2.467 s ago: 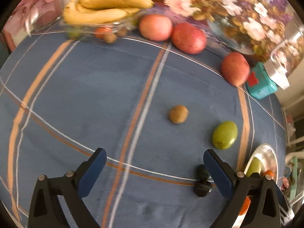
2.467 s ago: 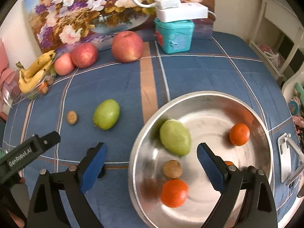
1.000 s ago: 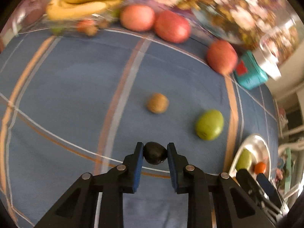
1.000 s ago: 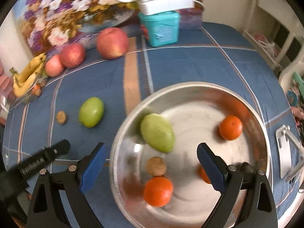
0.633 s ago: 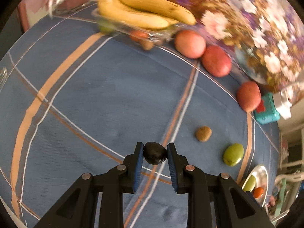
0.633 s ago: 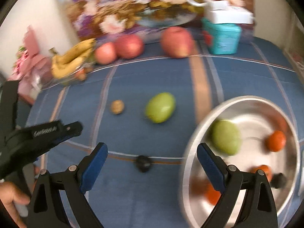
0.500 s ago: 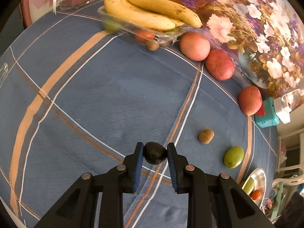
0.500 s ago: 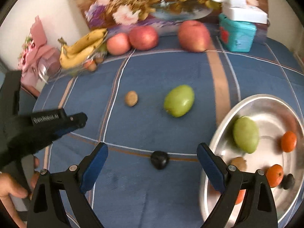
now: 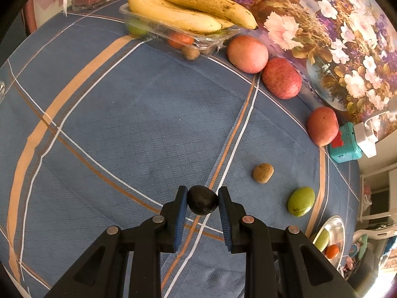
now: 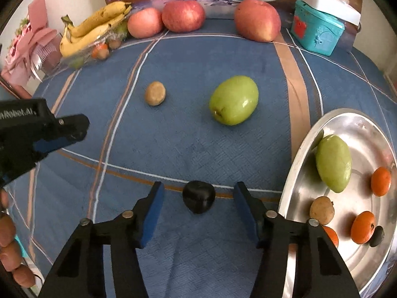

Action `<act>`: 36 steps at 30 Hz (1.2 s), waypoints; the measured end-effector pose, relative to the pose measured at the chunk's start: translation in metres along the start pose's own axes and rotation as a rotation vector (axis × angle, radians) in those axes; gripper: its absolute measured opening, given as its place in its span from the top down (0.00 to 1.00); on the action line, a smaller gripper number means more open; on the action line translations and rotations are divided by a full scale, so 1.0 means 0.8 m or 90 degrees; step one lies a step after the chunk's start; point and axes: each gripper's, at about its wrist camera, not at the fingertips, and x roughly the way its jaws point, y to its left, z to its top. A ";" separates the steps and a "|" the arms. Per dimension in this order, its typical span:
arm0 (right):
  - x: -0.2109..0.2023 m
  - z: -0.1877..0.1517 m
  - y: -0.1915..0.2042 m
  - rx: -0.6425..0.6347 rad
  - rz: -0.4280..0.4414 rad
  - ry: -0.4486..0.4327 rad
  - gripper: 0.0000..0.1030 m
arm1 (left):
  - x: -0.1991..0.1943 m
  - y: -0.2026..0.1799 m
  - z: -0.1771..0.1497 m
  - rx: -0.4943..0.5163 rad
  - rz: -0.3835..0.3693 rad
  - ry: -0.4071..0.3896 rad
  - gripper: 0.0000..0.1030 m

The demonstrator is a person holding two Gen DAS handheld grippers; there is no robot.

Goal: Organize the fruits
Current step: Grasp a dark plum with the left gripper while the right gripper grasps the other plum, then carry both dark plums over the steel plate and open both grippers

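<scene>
Currently the left tool (image 9: 202, 202) is clenched on a dark plum (image 9: 202, 203), held clear above the counter (image 9: 139, 124). The right tool (image 10: 198, 200) straddles a second dark plum (image 10: 198, 196) lying on the cloth; its jaws have just been closing, pads not yet touching. To do well: centre the fruit, squeeze gently, lift straight, then carry to the metal bowl (image 10: 297, 154) just beside it.

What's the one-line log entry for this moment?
left hand-held gripper: shut on dark fruit | right hand-held gripper: jaws have just been closing around second dark fruit on cloth, not touching
</scene>
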 end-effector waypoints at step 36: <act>-0.064 0.015 -0.051 0.101 0.091 -0.082 0.75 | 0.040 -0.067 0.006 0.100 -0.022 0.026 0.73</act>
